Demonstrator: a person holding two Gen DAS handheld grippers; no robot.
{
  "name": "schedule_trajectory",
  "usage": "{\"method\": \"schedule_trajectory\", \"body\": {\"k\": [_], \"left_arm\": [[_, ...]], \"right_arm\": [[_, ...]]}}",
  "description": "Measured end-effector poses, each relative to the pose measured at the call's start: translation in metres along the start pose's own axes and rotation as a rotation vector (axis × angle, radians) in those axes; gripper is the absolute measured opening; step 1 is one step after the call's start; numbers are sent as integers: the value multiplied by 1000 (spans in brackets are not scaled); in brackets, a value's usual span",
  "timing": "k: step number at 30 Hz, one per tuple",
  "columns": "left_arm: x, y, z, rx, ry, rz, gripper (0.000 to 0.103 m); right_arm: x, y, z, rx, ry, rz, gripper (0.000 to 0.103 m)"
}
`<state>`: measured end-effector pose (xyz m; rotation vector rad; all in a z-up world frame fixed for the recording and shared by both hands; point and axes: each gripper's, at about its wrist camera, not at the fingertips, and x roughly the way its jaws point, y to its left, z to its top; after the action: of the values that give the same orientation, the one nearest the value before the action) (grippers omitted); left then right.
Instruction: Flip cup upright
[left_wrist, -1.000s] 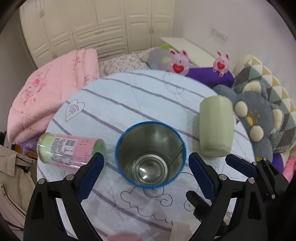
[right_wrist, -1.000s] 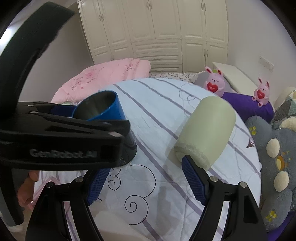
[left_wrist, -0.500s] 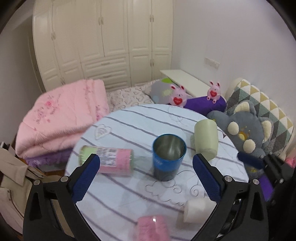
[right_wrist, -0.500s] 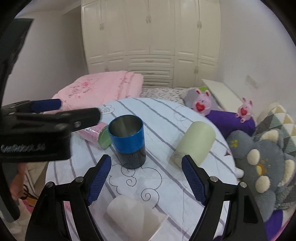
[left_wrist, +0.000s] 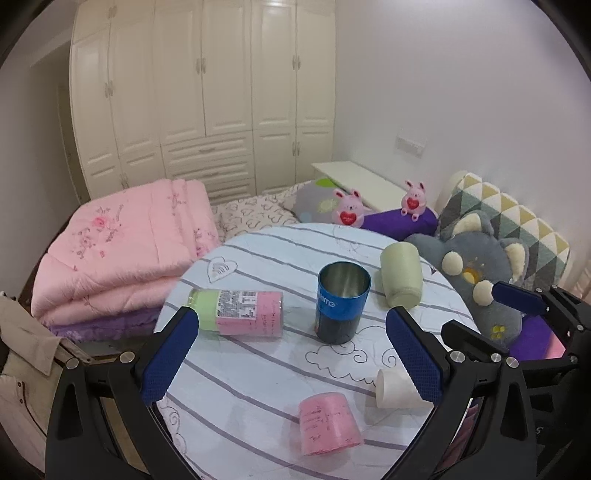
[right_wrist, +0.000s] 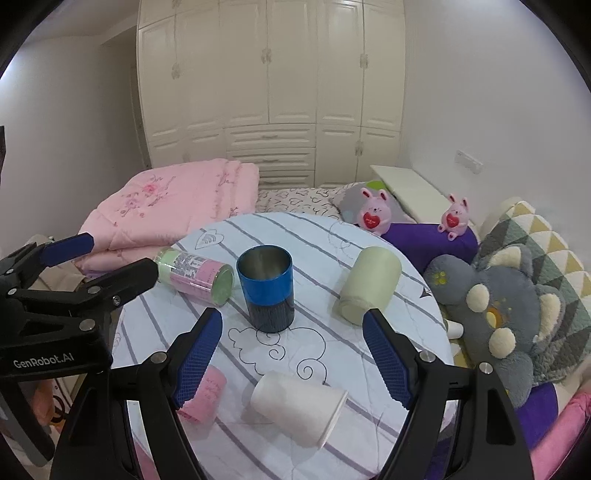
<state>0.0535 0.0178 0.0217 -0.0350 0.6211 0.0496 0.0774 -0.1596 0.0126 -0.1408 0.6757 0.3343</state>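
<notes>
A blue metal cup (left_wrist: 341, 302) stands upright, mouth up, in the middle of the round striped table (left_wrist: 258, 387); it also shows in the right wrist view (right_wrist: 266, 288). My left gripper (left_wrist: 291, 354) is open and empty, held back above the table's near side. My right gripper (right_wrist: 291, 358) is open and empty, also held back. The left gripper appears at the left edge of the right wrist view (right_wrist: 66, 266).
Lying on their sides on the table are a pale green cup (left_wrist: 400, 275), a pink and green labelled tumbler (left_wrist: 240, 312), a pink cup (left_wrist: 328, 422) and a white paper cup (right_wrist: 299, 406). A folded pink quilt (left_wrist: 122, 251) and grey plush toys (left_wrist: 476, 269) flank the table.
Both grippers have pulled back and up from the blue cup, which stays standing upright. More of the table and room has come into view.
</notes>
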Motion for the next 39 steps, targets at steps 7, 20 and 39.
{"method": "schedule_trajectory", "body": {"k": [7,20,39], "left_arm": [[-14,10,-7,14,-20,-23,103],[-30,6,-17,59,-64,-63,103],[-36,0,-23,72,-95,-78,103]], "right_arm": [[-6,7,-8,13,11,-58,80],[-51,16,-6,49,-197,-139,80],[-63,12,-14,76,-254,-155,80]]}}
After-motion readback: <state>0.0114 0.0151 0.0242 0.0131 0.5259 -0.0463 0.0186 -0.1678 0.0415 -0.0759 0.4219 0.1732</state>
